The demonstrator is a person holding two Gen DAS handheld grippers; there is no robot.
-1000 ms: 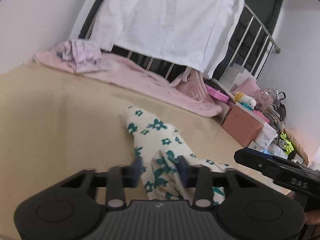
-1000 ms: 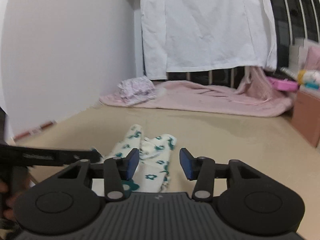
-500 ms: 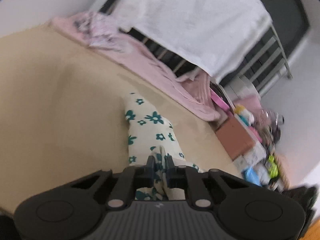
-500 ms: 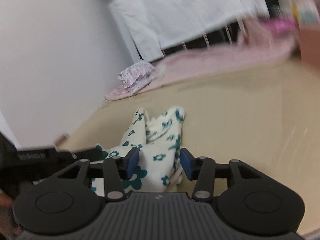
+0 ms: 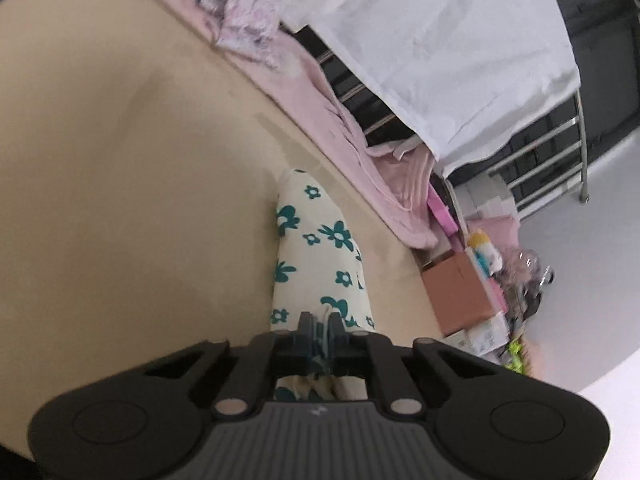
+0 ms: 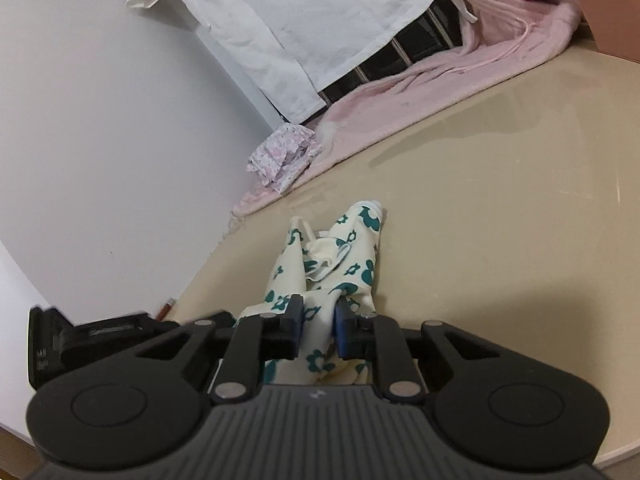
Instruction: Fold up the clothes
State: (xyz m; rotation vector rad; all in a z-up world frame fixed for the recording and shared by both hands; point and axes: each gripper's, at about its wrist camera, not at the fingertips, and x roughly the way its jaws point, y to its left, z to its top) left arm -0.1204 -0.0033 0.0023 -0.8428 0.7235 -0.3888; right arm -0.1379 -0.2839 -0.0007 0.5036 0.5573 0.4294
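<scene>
**Hardly any lettering can be read**

In the right wrist view, the dark body of the left gripper point(image 6: 100, 340) at the left edge carries pale characters on its end face, roughly "JAS", too blurred to be sure of. A small pale mark sits at the top of each camera's own ribbed housing, with no letters in it. In the left wrist view, the white boxes point(image 5: 478, 334) beside the brown carton point(image 5: 460, 292) show grey print, too small and smeared to make out.

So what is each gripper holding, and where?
Left gripper pinches the floral garment at its near edge; right gripper jaws are closing on its near end.
</scene>
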